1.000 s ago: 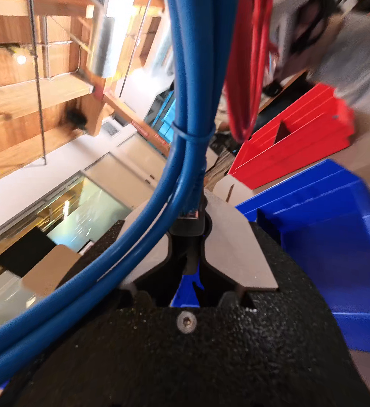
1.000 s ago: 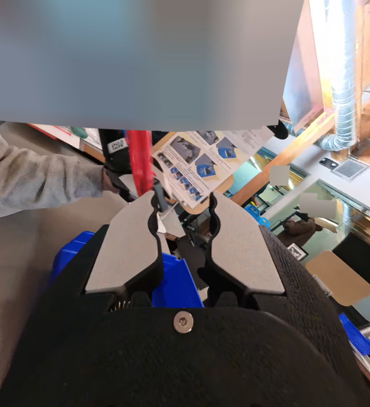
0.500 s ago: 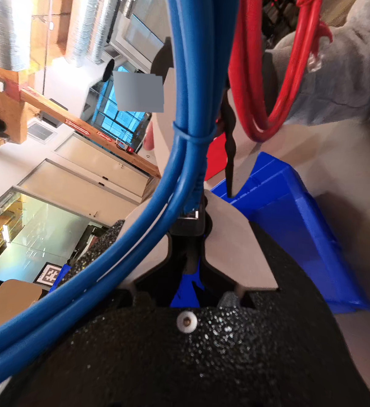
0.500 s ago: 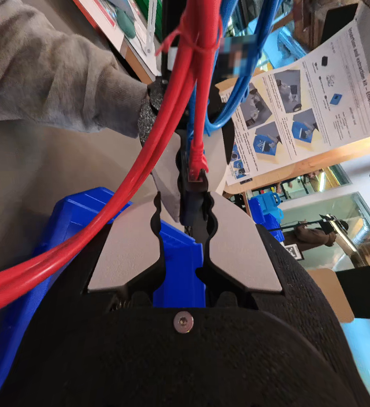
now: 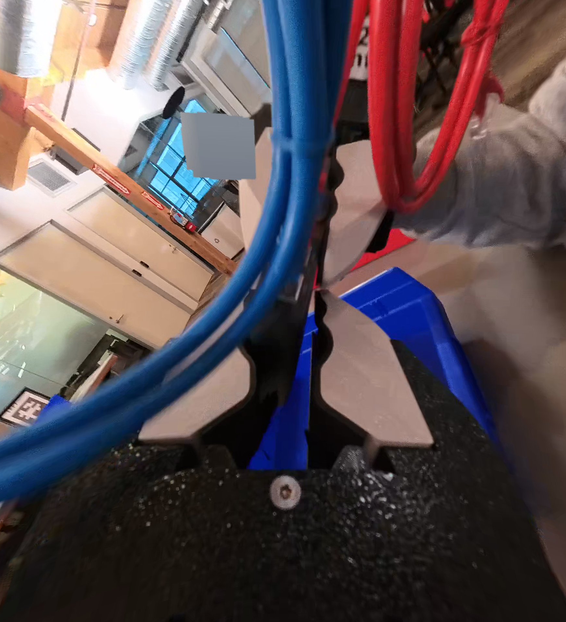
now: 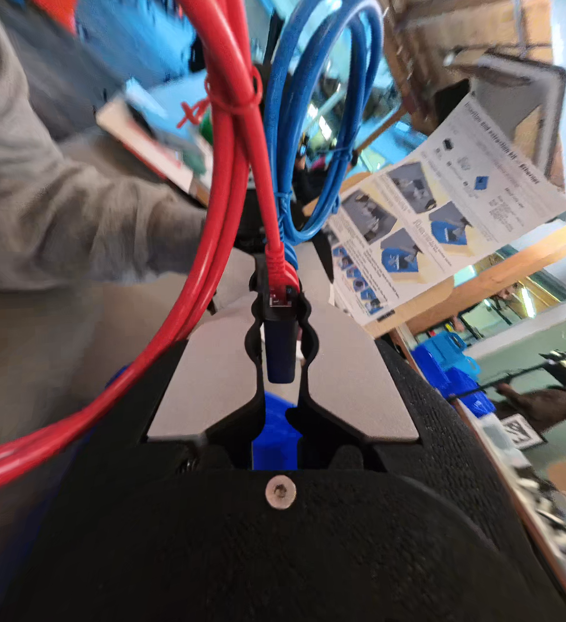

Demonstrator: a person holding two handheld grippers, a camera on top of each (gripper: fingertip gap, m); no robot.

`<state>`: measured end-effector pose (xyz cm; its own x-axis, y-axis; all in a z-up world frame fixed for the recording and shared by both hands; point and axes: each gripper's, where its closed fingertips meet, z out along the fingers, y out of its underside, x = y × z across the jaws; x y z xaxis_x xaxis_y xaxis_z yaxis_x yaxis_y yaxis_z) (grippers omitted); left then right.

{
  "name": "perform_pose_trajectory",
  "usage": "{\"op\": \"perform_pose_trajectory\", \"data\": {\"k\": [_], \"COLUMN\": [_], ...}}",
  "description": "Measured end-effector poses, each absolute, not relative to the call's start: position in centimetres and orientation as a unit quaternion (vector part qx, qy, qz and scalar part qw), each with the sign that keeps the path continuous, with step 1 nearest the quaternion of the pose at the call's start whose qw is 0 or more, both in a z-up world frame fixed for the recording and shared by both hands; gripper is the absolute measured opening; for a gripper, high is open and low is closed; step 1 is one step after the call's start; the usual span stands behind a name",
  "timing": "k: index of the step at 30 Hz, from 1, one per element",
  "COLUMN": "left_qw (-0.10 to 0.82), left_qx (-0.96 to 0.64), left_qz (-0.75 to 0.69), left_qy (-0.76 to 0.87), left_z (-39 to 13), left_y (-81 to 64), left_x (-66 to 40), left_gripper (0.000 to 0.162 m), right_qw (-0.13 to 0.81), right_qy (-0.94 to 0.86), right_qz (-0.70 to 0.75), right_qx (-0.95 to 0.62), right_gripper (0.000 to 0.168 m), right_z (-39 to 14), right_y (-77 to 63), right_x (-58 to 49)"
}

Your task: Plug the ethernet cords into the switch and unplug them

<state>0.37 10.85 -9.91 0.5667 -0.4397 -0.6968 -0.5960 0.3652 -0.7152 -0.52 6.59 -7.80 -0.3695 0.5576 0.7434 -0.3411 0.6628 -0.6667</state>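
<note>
- Coupler (image 6: 280,350), a small dark block, stands between the fingers of the right gripper (image 6: 280,303), with its long axis along the fingers and its socket end pointing away from the camera.
- The right gripper is closed on this coupler; both finger pads press its sides.
- A red network cable (image 6: 238,141) has its plug (image 6: 276,269) seated in the far end of the coupler; the cable then loops back to the lower left, and a red tie binds its strands above.
- A blue network cable (image 6: 312,134), coiled and tied, hangs just behind the red plug.
- In the left wrist view, the left gripper (image 5: 303,303) is turned toward the right gripper (image 5: 325,215), tip almost against tip.
- Its fingers stand close together around a dark part, but blur and the blue cable (image 5: 285,202) across the left finger hide the contact, so I cannot tell whether it grips.
- A blue bin (image 5: 419,323) lies below both grippers.
- A grey sleeve (image 5: 497,188) is on the right side, with red cable loops (image 5: 409,134) in front of it.
- A printed instruction sheet (image 6: 443,215) hangs tilted behind, on the right.
</note>
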Motion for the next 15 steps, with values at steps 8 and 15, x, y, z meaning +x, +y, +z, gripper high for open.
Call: {"op": "perform_pose_trajectory", "data": {"k": [8, 15], "left_qw": [0.771, 0.819], "left_qx": [-0.507, -0.442], "left_qz": [-0.149, -0.176], "left_qy": [0.354, 0.322], "left_z": [-6.6, -5.0], "left_y": [10.5, 10.2], "left_x": [1.0, 2.3], "left_gripper": [0.043, 0.029], "right_qw": [0.494, 0.458], "right_qy": [-0.604, -0.554], "right_qz": [0.621, 0.692], "right_qx": [-0.073, -0.061], "right_gripper": [0.018, 0.018], "right_z": [-4.3, -3.3], "right_y": [7.5, 8.4], "right_x": [1.0, 2.0]}}
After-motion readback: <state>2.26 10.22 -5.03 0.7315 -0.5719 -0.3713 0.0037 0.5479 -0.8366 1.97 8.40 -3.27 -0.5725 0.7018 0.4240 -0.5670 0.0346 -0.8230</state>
